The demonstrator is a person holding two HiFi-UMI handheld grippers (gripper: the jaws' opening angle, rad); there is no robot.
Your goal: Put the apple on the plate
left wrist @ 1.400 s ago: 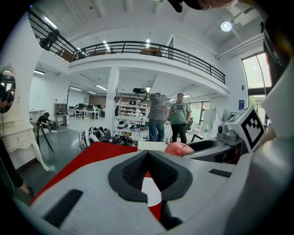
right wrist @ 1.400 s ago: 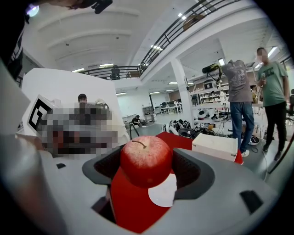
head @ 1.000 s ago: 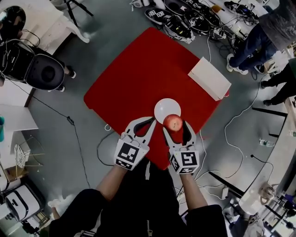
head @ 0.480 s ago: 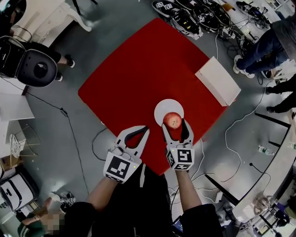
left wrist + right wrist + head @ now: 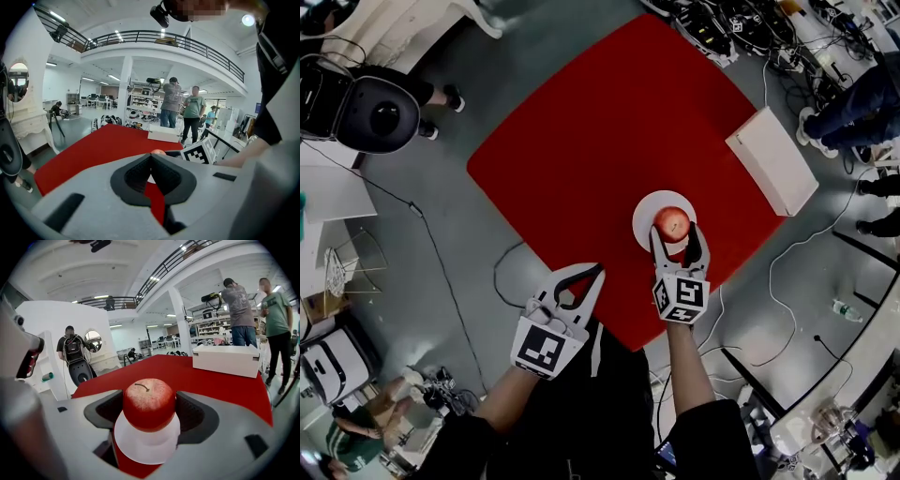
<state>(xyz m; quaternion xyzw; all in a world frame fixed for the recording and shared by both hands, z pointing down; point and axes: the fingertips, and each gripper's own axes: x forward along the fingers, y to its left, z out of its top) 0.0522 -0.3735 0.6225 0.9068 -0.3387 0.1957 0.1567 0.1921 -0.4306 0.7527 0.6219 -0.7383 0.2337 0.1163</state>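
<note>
Fingers (image 5: 193, 417) of the right gripper (image 5: 675, 234) are clamped on the apple (image 5: 149, 404), stem up, directly over the white plate (image 5: 146, 447) beneath them — contact cannot be confirmed. Placement is judged in hand; lowering, then release, is called for. Left gripper (image 5: 598, 272) fingers are pressed together, empty.

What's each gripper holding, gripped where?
Right gripper holds the apple by its two sides, stem up, over the plate. Left gripper is shut on nothing.
</note>
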